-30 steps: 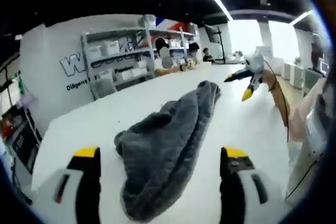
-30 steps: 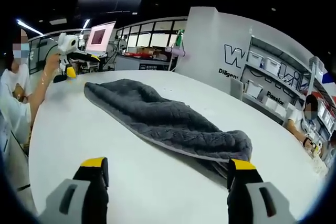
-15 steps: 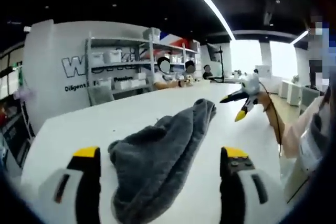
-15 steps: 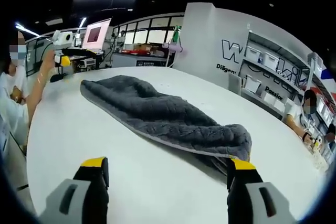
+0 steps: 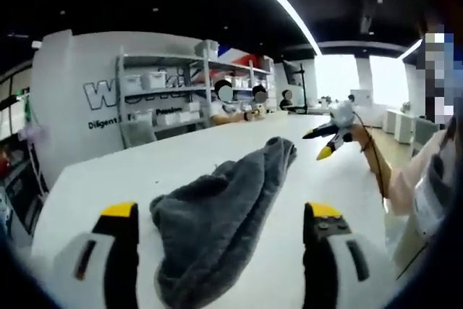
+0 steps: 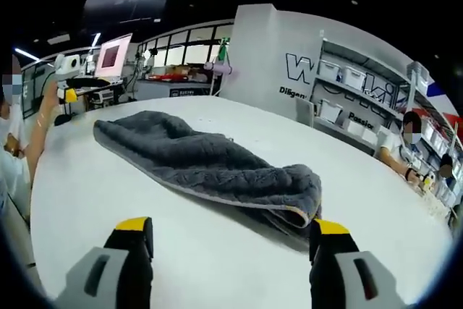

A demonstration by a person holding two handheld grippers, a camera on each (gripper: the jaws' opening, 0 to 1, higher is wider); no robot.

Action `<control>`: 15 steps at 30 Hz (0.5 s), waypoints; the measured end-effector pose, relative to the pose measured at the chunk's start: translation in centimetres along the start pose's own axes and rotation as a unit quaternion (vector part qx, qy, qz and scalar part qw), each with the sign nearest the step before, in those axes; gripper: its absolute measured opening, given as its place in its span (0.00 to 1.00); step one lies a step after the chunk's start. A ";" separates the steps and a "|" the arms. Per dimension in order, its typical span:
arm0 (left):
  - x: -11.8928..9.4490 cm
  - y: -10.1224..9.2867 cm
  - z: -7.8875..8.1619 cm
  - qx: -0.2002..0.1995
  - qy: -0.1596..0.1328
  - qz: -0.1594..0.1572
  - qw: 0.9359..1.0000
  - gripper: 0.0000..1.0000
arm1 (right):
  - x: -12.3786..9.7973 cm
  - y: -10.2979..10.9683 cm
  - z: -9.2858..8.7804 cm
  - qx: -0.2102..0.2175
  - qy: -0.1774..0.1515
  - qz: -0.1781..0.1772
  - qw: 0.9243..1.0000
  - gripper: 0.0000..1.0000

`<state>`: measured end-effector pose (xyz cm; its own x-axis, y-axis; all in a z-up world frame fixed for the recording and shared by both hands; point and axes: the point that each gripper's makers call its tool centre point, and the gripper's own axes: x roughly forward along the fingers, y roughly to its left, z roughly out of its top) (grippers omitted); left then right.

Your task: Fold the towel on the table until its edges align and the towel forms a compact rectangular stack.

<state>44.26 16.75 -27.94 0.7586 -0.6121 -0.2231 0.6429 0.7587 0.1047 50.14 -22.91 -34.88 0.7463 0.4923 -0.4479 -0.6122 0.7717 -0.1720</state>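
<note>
A dark grey towel lies bunched in a long loose roll on the white table. In the left gripper view it runs from between my jaws away toward the far right. My left gripper is open, its yellow-tipped jaws either side of the towel's near end, above it. The right gripper shows far off at the right, past the towel's other end. In the right gripper view the towel stretches from upper left to the right jaw. My right gripper is open, nothing between its jaws. The left gripper appears at the far left.
A person's arm reaches in at the table's left edge in the right gripper view. Shelves with white bins stand behind the table. Seated people are at the far end. Bare table lies in front of the right jaws.
Both cameras have shifted slightly lower and closer to the towel. The towel itself lies as before. Both grippers stay open.
</note>
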 end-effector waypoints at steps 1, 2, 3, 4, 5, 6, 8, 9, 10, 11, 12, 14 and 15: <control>0.0 0.0 -0.1 0.006 0.003 0.001 1.000 0.99 | 0.1 -0.1 -0.1 0.001 0.001 -0.001 1.000 0.92; 0.1 -0.1 -0.1 0.009 0.006 0.000 1.000 0.99 | 0.2 -0.4 -0.2 0.004 0.005 -0.003 1.000 0.92; 0.1 -0.3 -0.3 0.011 0.009 -0.004 1.000 0.99 | 0.4 -0.7 -0.4 0.007 0.009 -0.006 1.000 0.92; 0.2 -0.5 -0.4 0.013 0.011 -0.009 1.000 0.99 | 0.6 -1.0 -0.7 0.008 0.014 -0.011 1.000 0.92; 0.2 -0.7 -0.4 0.015 0.012 -0.012 1.000 0.99 | 0.7 -1.3 -0.8 0.010 0.018 -0.017 1.000 0.91; 0.2 -0.8 -0.4 0.018 0.012 -0.015 1.000 0.99 | 0.8 -1.7 -0.9 0.011 0.021 -0.024 0.999 0.90; 0.2 -1.2 -0.4 0.022 0.013 -0.021 0.999 0.99 | 0.9 -2.4 -1.2 0.004 0.034 -0.031 0.999 0.89; 0.2 -1.3 -0.4 0.022 0.013 -0.024 0.999 0.99 | 0.9 -2.7 -1.2 0.003 0.039 -0.039 0.998 0.87; 0.2 -1.4 -0.3 0.023 0.012 -0.026 0.999 0.99 | 0.8 -3.2 -1.1 -0.002 0.041 -0.048 0.998 0.83; 0.2 -1.4 -0.3 0.024 0.012 -0.027 0.999 0.99 | 0.8 -3.6 -0.9 -0.011 0.044 -0.056 0.997 0.80; 0.2 -1.5 -0.3 0.025 0.011 -0.029 0.999 0.99 | 0.8 -4.0 -0.8 -0.021 0.047 -0.062 0.997 0.77; 0.1 -1.4 -0.2 0.025 0.010 -0.030 0.999 0.99 | 0.8 -4.3 -0.7 -0.033 0.054 -0.069 0.996 0.72; 0.0 -1.3 -0.1 0.024 0.009 -0.029 0.999 0.99 | 0.9 -4.4 -0.8 -0.037 0.060 -0.070 0.995 0.71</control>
<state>43.38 15.79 -28.21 0.7178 -0.6510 -0.2470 0.6910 0.7097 0.1375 53.34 -26.20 -35.21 0.7926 0.3264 -0.5151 -0.5247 0.7955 -0.3032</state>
